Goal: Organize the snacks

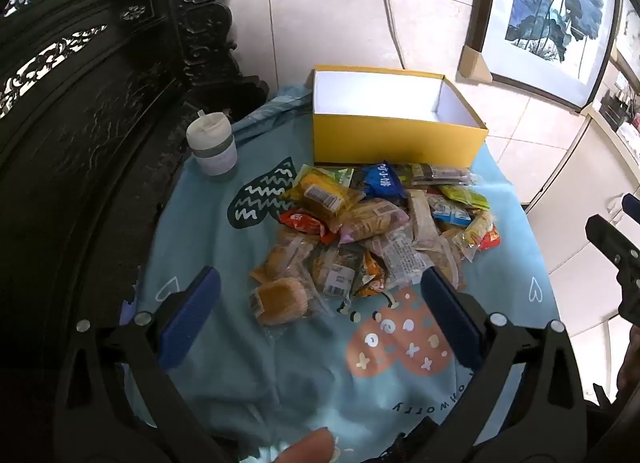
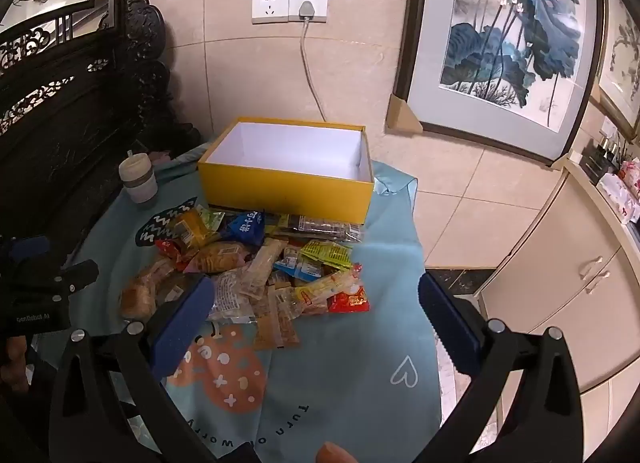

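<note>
A heap of wrapped snacks (image 1: pixel 372 227) (image 2: pixel 256 267) lies on a light blue tablecloth (image 1: pixel 248 347) (image 2: pixel 344 383). Behind it stands an open yellow box (image 1: pixel 396 139) (image 2: pixel 288 191) with a white, bare inside. My left gripper (image 1: pixel 320 283) hangs open above the near edge of the heap, a brown cake packet (image 1: pixel 280 299) between its blue fingers (image 1: pixel 192 315) without contact. My right gripper (image 2: pixel 316 291) is open over the heap's right side, holding nothing. The right gripper (image 1: pixel 616 251) shows at the left wrist view's right edge; the left gripper (image 2: pixel 44 283) shows at the right wrist view's left edge.
A lidded cup (image 1: pixel 212 145) (image 2: pixel 138 179) stands at the table's back left. Dark carved furniture (image 1: pixel 80 123) (image 2: pixel 60 103) rises on the left. A cord (image 2: pixel 310 71) runs from a wall socket down behind the box. Framed paintings (image 2: pixel 504 43) lean on the wall; cream cabinets (image 2: pixel 568 291) stand right.
</note>
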Demonstrator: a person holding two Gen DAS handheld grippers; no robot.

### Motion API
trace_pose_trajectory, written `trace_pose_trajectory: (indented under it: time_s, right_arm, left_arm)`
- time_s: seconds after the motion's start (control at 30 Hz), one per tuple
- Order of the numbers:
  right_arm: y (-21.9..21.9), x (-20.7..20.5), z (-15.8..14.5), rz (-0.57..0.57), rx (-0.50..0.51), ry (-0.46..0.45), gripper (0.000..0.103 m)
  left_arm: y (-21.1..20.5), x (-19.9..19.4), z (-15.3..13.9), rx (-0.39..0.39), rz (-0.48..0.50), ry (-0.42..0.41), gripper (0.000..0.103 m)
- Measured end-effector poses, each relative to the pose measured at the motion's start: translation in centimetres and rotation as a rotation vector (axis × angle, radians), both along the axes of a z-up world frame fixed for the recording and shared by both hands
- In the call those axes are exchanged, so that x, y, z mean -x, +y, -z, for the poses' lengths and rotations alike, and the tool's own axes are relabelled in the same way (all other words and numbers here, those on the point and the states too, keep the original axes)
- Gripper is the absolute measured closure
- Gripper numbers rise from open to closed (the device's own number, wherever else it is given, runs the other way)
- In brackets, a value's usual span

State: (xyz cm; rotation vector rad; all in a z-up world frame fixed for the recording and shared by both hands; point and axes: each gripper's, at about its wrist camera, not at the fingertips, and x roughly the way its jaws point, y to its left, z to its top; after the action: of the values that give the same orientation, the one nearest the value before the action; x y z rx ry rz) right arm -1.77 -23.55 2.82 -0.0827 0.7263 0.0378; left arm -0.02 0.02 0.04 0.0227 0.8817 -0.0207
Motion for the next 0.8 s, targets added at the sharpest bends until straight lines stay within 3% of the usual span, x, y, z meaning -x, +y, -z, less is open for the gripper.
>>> trace_pose_trajectory:
  time_s: [0.8]
  right_arm:
    - [-0.22, 0.05, 0.19, -0.003, -0.010, 0.014, 0.001]
  left_arm:
    - [-0.07, 0.23, 0.31, 0.004, 0.000, 0.011, 0.002]
